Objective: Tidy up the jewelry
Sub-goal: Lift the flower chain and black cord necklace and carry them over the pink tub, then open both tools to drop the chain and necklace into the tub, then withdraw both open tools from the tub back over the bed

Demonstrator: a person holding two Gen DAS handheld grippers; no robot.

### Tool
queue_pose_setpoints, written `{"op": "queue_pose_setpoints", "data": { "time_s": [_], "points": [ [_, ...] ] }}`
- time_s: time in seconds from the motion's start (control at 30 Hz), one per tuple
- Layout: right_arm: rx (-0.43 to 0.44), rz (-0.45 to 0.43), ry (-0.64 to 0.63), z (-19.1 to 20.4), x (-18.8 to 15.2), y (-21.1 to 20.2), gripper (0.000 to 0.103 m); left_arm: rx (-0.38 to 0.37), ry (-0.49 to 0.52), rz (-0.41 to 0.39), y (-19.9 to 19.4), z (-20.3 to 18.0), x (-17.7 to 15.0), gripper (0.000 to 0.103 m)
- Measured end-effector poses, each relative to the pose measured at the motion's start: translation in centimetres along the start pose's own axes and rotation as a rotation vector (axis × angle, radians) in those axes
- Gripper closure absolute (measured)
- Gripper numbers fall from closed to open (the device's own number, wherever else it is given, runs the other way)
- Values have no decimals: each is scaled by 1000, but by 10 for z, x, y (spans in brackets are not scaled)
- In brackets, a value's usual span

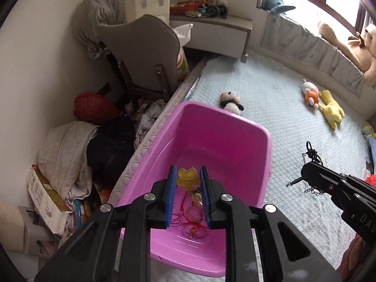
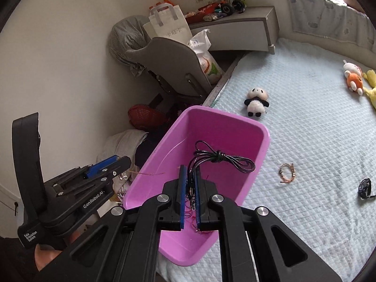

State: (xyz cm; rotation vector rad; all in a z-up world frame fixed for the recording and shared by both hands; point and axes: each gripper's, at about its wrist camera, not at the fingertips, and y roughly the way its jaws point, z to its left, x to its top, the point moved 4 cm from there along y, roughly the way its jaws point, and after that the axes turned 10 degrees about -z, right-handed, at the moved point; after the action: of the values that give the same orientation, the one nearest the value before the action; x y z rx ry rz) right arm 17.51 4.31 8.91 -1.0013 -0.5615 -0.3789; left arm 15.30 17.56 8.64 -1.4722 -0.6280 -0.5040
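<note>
The black cord necklace (image 2: 221, 158) is pinched between the pads of the right gripper (image 2: 190, 193) and hangs above the pink tub (image 2: 263, 141), which sits at the edge of the bed (image 2: 305, 129). The left gripper (image 1: 187, 197) is over the same tub with a narrow gap between its pads. The gold tag (image 1: 186, 179) and the tangle of red strings and bracelets (image 1: 192, 211) appear between them, but whether they are gripped or lying on the tub floor cannot be told.

Step in hand, as judged: carrying jewelry to the tub for deposit. The next move calls for lowering the cord below the rim and spreading the right gripper so that the loops fall inside.

A bracelet (image 2: 287, 173) and a watch (image 2: 365, 188) lie on the bed to the right of the tub, well apart from it. The bed around them is open. To the left of the tub the bed edge drops to floor clutter, so that side offers little margin.
</note>
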Motion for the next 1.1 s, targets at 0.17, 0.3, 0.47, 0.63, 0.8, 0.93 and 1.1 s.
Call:
{"op": "queue_pose_setpoints", "data": {
  "time_s": [0.17, 0.3, 0.47, 0.63, 0.8, 0.93, 1.1],
  "points": [
    [-30, 96, 4, 9, -7, 50, 96, -4, -2, 88, 37, 22, -12, 83],
    [-48, 185, 2, 13, -17, 82, 97, -12, -19, 167, 63, 34, -29, 83],
    [-78, 228, -1, 13, -30, 98, 96, -11, -10, 226, 80, 41, -48, 83],
    [-115, 273, 11, 5, -36, 104, 85, 7, -6, 257, 85, 45, -54, 34],
    [-161, 281, 14, -6, -38, 95, 49, 26, -20, 248, 81, 48, -56, 19],
    [-171, 286, 83, -17, -42, 87, 48, 32, -20, 258, 79, 47, -57, 19],
    [-160, 284, 113, -22, -47, 75, 48, 28, -6, 254, 73, 41, -59, 19]
  ]
}}
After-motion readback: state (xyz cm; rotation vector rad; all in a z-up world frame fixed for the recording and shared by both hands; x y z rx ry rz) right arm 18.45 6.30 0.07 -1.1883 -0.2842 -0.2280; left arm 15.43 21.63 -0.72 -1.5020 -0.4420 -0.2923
